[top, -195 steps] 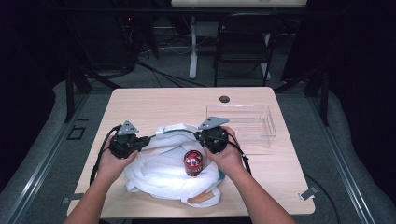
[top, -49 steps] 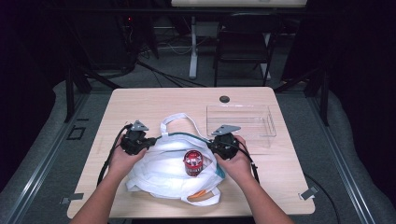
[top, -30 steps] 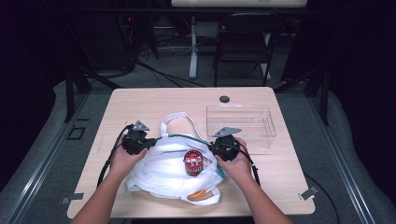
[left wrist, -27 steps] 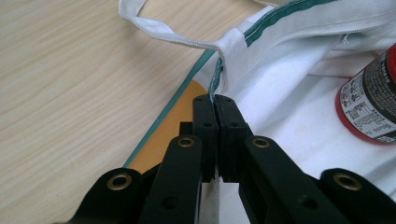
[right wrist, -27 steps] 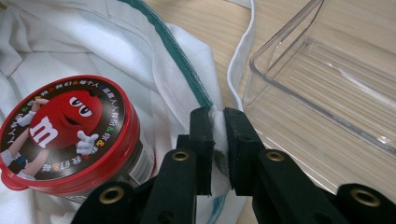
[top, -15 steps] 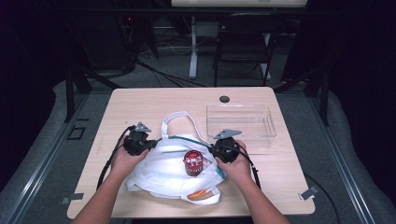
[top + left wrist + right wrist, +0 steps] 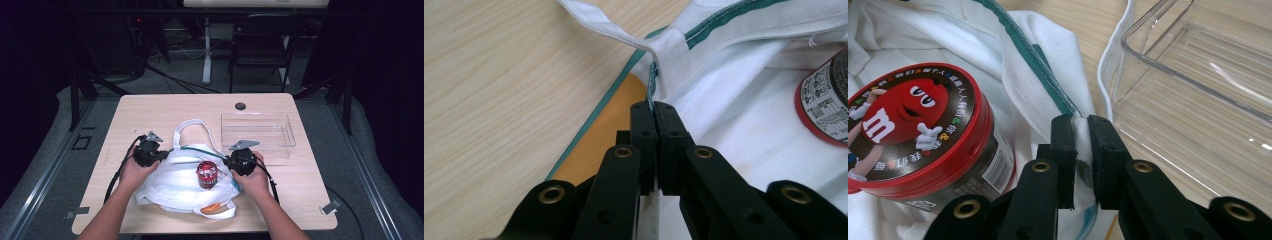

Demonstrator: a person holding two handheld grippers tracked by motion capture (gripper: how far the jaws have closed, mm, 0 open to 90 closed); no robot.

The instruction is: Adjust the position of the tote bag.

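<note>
From the high view we've got the white bag (image 7: 180, 182) lying on the tabletop (image 7: 165, 107) just beside the clear tray (image 7: 257, 131), on its near left, with the left tool (image 7: 159, 156) at the bag's left rim, the right tool (image 7: 229, 161) at its right rim, and a red candy can (image 7: 206, 174) sitting inside the bag. In the left gripper view our left tool (image 7: 654, 106) is clamped tight on the bag's (image 7: 744, 115) green-trimmed edge right below the handle strap (image 7: 624, 35), the can (image 7: 824, 107) off to the right inside the bag. In the right gripper view our right tool (image 7: 1081, 124) is pinching a fold of the bag's (image 7: 1013, 60) rim, the can (image 7: 908, 130) on one side of it and the tray (image 7: 1198, 100) close on the other.
</note>
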